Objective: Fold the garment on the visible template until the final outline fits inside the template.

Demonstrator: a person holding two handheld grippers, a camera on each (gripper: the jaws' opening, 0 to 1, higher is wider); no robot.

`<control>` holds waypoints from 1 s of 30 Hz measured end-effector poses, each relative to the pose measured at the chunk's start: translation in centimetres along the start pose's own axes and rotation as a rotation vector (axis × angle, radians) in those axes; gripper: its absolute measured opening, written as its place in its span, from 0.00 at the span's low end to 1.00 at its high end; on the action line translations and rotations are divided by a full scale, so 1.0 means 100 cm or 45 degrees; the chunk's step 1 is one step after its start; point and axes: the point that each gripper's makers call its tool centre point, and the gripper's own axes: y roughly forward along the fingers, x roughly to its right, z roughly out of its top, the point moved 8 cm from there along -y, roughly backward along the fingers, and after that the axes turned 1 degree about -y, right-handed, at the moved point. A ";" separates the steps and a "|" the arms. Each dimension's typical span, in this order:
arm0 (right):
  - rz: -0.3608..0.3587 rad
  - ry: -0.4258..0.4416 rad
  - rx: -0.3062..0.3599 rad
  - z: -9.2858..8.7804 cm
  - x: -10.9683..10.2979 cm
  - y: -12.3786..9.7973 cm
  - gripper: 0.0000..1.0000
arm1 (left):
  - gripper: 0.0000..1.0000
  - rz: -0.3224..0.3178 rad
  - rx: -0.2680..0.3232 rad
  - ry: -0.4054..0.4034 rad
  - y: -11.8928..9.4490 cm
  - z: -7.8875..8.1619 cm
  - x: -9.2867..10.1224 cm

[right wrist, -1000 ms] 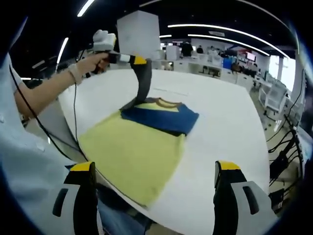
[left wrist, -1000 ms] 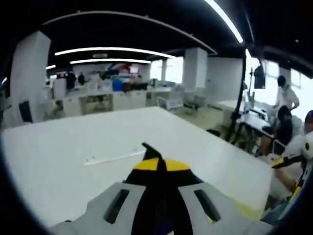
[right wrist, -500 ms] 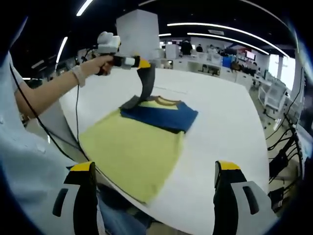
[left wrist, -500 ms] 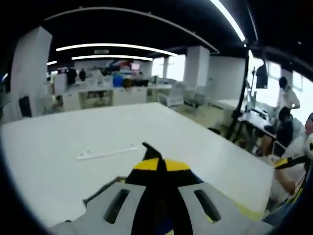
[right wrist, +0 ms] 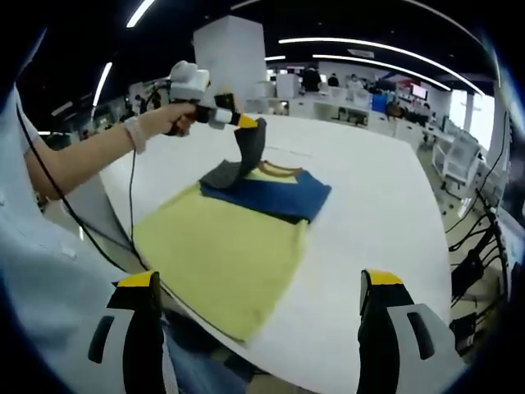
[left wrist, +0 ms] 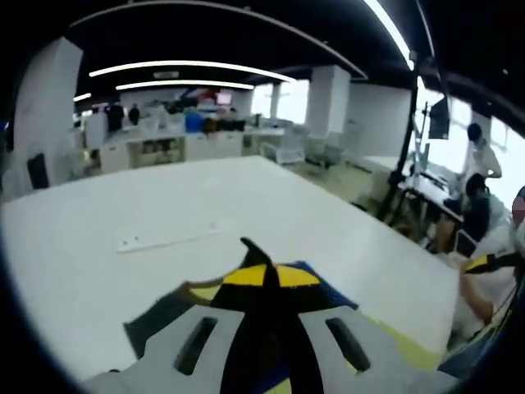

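A garment lies on the white table [right wrist: 385,197], its yellow body [right wrist: 221,254] nearest me, a blue band [right wrist: 271,195] across the chest and a yellow collar [right wrist: 275,171] beyond. Its dark grey sleeve [right wrist: 246,152] is lifted off the table, and my left gripper [right wrist: 248,125], held by a hand, is shut on the sleeve's end. In the left gripper view my left gripper [left wrist: 262,275] has its jaws together, with a dark tip of the sleeve [left wrist: 253,249] sticking out. Below it lie grey, blue and yellow garment [left wrist: 328,289]. My right gripper [right wrist: 262,324] stands open near the table's edge, holding nothing.
A thin pale strip [left wrist: 168,238] lies on the table beyond the garment. The person's arm [right wrist: 98,156] reaches in from the left. Desks, chairs and other people [left wrist: 476,205] stand around the table. A black cable [right wrist: 49,189] hangs at the near edge.
My left gripper has carried the grey sleeve lower and further in over the garment's collar. The right gripper has stayed where it was, open.
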 end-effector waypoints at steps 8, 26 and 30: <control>0.010 -0.013 0.008 0.003 -0.001 0.002 1.00 | 0.00 -0.014 -0.049 -0.031 0.010 -0.015 0.005; 0.014 -0.005 0.015 0.002 0.000 0.005 1.00 | 0.00 0.007 -0.094 -0.098 0.026 -0.031 0.011; 0.017 -0.003 0.021 0.002 0.001 0.007 1.00 | 0.00 0.006 -0.108 -0.095 0.030 -0.033 0.014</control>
